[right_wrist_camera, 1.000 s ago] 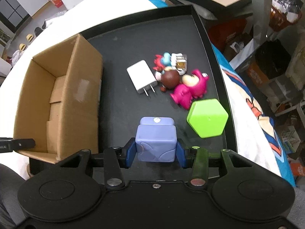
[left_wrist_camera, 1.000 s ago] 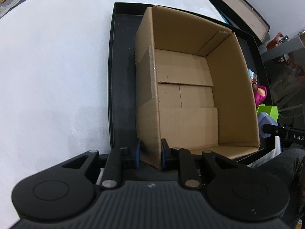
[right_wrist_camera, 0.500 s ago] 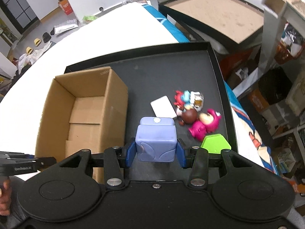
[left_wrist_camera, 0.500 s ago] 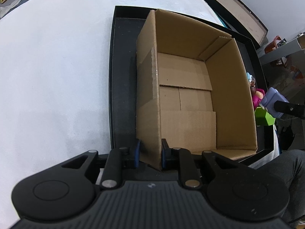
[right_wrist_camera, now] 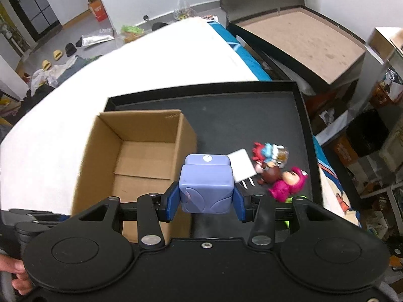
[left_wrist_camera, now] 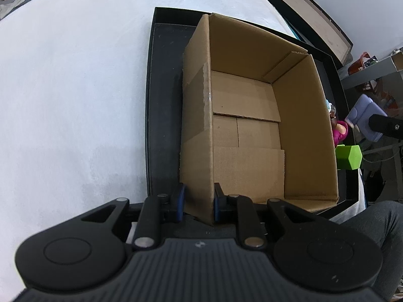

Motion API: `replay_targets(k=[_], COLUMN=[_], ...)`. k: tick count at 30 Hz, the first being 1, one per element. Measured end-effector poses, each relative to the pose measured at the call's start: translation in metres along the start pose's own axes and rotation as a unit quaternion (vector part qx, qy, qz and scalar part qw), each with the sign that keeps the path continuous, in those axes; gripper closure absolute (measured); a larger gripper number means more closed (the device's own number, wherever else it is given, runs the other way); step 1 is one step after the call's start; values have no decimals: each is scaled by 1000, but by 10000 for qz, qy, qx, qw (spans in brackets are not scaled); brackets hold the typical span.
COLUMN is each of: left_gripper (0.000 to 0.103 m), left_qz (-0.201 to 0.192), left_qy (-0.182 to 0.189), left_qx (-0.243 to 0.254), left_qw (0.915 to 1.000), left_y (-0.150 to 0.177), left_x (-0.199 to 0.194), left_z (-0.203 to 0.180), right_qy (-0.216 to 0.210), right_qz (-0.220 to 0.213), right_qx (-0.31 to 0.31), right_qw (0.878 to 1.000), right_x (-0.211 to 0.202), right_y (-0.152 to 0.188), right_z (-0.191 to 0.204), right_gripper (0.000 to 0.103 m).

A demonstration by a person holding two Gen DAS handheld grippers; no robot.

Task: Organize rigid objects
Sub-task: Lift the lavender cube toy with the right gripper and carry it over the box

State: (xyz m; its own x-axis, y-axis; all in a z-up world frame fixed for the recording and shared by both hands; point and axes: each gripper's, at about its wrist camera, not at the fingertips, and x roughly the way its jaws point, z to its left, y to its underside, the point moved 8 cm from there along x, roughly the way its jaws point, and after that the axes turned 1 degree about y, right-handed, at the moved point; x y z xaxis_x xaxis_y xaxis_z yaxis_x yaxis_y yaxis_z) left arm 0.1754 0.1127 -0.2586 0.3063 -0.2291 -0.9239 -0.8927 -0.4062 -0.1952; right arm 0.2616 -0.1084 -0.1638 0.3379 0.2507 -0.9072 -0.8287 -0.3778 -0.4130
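An open, empty cardboard box (left_wrist_camera: 252, 115) stands in a black tray (left_wrist_camera: 163, 105); it also shows in the right wrist view (right_wrist_camera: 136, 156). My left gripper (left_wrist_camera: 197, 202) is shut on the box's near left corner wall. My right gripper (right_wrist_camera: 205, 202) is shut on a lilac cube toy (right_wrist_camera: 206, 183) and holds it in the air above the tray, just right of the box's right wall. The cube also shows at the right in the left wrist view (left_wrist_camera: 364, 117).
On the tray (right_wrist_camera: 241, 118) right of the box lie a white charger (right_wrist_camera: 242, 164), a pink figure (right_wrist_camera: 287, 183), a brown figure (right_wrist_camera: 270, 172), a small red and blue figure (right_wrist_camera: 267, 149) and a green hexagonal block (left_wrist_camera: 348, 157). White tabletop (left_wrist_camera: 75, 88) lies to the left.
My right gripper has lifted the lilac cube off the tray and carried it up and left toward the box. My left gripper has kept its hold on the box wall.
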Motion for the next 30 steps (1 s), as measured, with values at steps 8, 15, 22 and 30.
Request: replay_targets(k=[8,15,22,30], left_gripper=[83,83,83,82], left_qz=[-74,-65,-60,-5], left_qy=[-16,29,45,134], left_qx=[26,17,19,27], left_qw=[10000,10000,10000,9999], left_y=[1,1,1,2], left_x=[-2,-2,-1,0], left_z=[-2,-1,-1,-2], right_qy=[-160,-291,-293,-322], right_qz=[-23,33,158,352], right_qx=[-233,-418,-575,-773], right_qw=[9996,9987,9978,9959], right_x=[3,9,22,39], right_y=[-8,-12,-12,-14], right_z=[31,56,74,92], right_gripper=[60,60,60,60])
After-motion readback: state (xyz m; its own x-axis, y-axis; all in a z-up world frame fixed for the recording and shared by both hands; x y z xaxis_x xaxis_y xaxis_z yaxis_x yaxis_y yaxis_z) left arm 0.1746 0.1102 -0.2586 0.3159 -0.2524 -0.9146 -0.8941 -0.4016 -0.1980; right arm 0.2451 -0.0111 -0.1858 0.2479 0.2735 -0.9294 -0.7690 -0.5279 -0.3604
